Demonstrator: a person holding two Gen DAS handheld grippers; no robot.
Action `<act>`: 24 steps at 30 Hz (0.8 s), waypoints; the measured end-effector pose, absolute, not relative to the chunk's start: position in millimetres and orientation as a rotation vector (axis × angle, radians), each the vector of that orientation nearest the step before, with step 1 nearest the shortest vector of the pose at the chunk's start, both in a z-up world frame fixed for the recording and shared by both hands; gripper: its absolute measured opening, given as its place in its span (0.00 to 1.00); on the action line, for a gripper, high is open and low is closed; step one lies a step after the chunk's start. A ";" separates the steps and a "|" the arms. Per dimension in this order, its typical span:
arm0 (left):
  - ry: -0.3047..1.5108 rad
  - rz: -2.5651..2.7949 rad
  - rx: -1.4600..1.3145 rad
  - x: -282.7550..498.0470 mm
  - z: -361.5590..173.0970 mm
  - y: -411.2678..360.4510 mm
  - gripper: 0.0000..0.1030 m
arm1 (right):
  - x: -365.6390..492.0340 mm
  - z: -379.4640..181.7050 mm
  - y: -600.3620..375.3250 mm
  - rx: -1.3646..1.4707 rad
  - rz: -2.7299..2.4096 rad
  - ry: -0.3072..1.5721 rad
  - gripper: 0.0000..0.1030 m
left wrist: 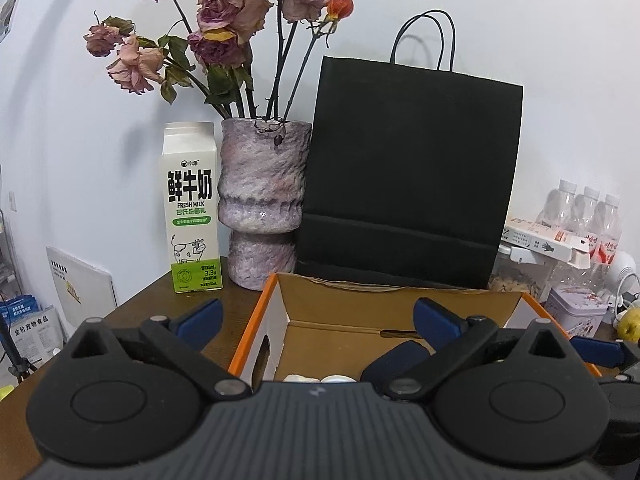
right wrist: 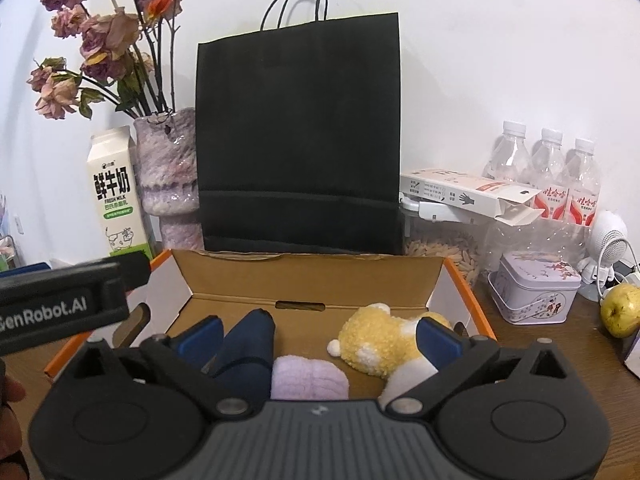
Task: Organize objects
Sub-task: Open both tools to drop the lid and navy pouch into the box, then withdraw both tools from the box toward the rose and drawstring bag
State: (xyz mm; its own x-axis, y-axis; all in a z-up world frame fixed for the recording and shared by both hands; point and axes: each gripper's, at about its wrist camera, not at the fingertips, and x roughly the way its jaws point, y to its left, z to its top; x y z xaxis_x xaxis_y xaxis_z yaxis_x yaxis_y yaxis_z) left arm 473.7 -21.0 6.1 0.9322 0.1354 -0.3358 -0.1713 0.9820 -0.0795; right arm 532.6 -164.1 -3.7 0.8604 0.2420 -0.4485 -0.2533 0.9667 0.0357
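Observation:
An open cardboard box with orange edges (right wrist: pixel 312 280) sits on the brown table; its back wall also shows in the left wrist view (left wrist: pixel 400 308). Inside lie a yellow and white plush toy (right wrist: pixel 376 340), a folded lilac cloth (right wrist: pixel 308 380) and a rolled navy cloth (right wrist: pixel 248 348). My right gripper (right wrist: pixel 318 334) is open and empty above the box, its blue pads either side of the items. My left gripper (left wrist: pixel 318 316) is open and empty over the box's left part. The left gripper's body (right wrist: pixel 64 304) shows at the left in the right wrist view.
A black paper bag (right wrist: pixel 298 140) stands behind the box. A milk carton (left wrist: pixel 191 208) and a vase of dried roses (left wrist: pixel 264 200) stand left. At right are water bottles (right wrist: pixel 548 168), a white carton (right wrist: pixel 468 192), a jar (right wrist: pixel 444 248), a tin (right wrist: pixel 534 292) and a pear (right wrist: pixel 622 310).

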 end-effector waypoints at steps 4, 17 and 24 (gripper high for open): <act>0.347 0.153 -0.118 468.5 10.9 -20.4 1.00 | 526.4 0.6 -163.9 -0.028 0.275 0.465 1.00; 0.311 0.107 -0.115 424.4 31.7 -21.5 1.00 | 477.3 21.4 -189.8 -0.031 0.279 0.410 1.00; 0.292 0.084 -0.100 392.5 39.3 -20.1 1.00 | 439.5 24.8 -199.4 -0.053 0.279 0.392 1.00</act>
